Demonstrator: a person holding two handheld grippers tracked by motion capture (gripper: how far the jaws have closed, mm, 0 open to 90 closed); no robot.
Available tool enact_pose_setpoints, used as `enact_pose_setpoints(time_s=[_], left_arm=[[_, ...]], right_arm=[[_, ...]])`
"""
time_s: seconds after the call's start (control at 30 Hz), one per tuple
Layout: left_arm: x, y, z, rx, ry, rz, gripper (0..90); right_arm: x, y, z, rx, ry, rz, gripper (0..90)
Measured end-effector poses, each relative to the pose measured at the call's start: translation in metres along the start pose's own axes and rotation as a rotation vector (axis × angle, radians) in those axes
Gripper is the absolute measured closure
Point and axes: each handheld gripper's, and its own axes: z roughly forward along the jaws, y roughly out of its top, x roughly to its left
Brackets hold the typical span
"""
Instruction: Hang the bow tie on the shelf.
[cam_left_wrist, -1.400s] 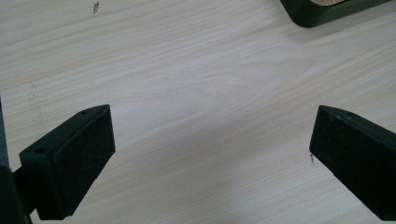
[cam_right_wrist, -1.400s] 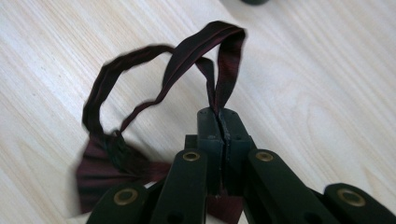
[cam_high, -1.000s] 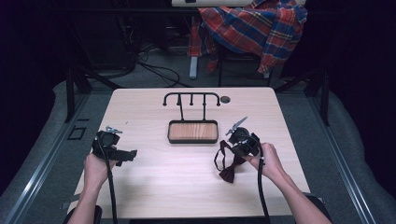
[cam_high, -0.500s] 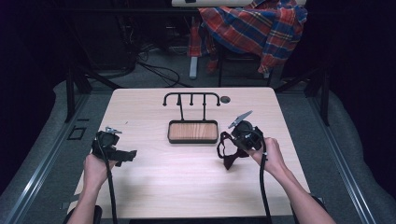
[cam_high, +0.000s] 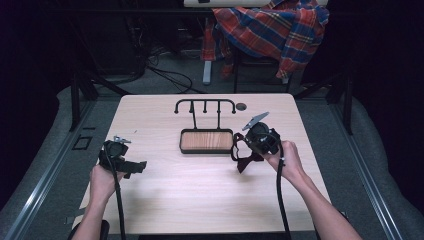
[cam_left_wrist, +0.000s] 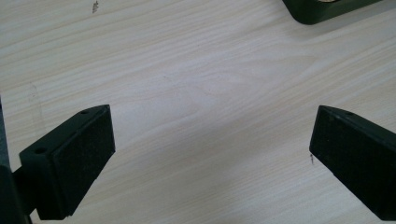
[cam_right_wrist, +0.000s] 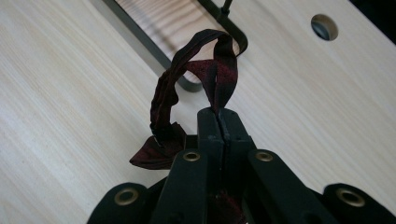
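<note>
Pale wooden table: right claw pinches a dark red bow tie (dangling); left claw gapes wide.

Open tabletop in front, one rack standing mid-table

We found the table bare across its near half, so either gripper could sweep freely there. The only obstacle was the hook stand on its wooden tray base, set centre-back; we saw passable strips to its left and right, and a small cable hole just beside its right end.
</note>
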Motion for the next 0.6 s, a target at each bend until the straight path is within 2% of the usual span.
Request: enact_pose_setpoints(time_s=[0.6], left_arm=[[-0.001,0.0,0.001,0.008,-0.006,0.005,0.2]], right_arm=[[-0.012,0.021,-0.018,-0.077,-0.021,0.023,89.3]])
